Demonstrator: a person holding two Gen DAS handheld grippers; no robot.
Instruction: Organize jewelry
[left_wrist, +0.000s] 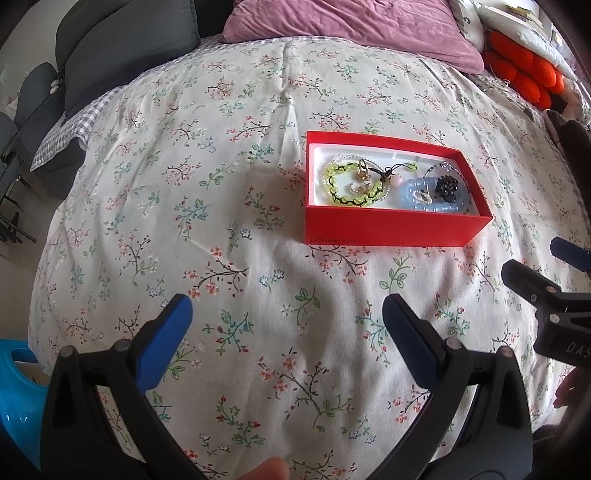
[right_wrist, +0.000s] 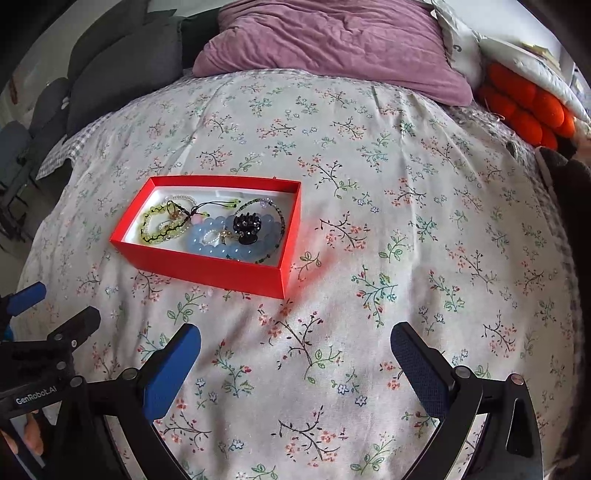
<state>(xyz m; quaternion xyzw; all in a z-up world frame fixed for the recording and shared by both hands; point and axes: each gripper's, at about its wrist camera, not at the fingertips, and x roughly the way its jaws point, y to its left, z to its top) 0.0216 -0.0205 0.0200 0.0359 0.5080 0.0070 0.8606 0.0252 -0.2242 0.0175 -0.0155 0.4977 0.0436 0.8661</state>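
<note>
Left claw (left_wrist: 288, 339) low over floral bedspread (left_wrist: 221, 258), fingers spread wide, released, nothing between the blue pads (left_wrist: 166, 343). Red box (left_wrist: 391, 192) ahead and off to the right of it, resting on the bed, long axis running roughly left-right w/ slight skew. Inside, left to right: yellow-green bead bracelet (left_wrist: 349, 184) w/ small gold-ish bits in its loop, black cord w/ pink bead, pale blue bead bracelet (left_wrist: 428, 197), black hair claw clip (left_wrist: 448, 186) sitting on the blue one, thin beaded strand at the far right end. No loose jewelry visible on the bedspread. Further right, right claw (right_wrist: 295, 358) also spread open, gripping nothing, hovering over bare fabric; seen from it, box (right_wrist: 210, 266) ahead and to the left, near right corner closest. Box thus between the two tools, both short of it, neither touching. Judgement: about equal reach; left slightly better lined up w/ the yellow-green end, right w/ the blue bracelet + clip end. Both tools pitched fwd and down toward the bed, side by side, right tool's body visible at the edge of left view. Everything appears already in the box, so probably tidying or finishing; next reach would need to go up over the near wall and down in. Pieces overlap, so snagging a neighbour likely.
</note>
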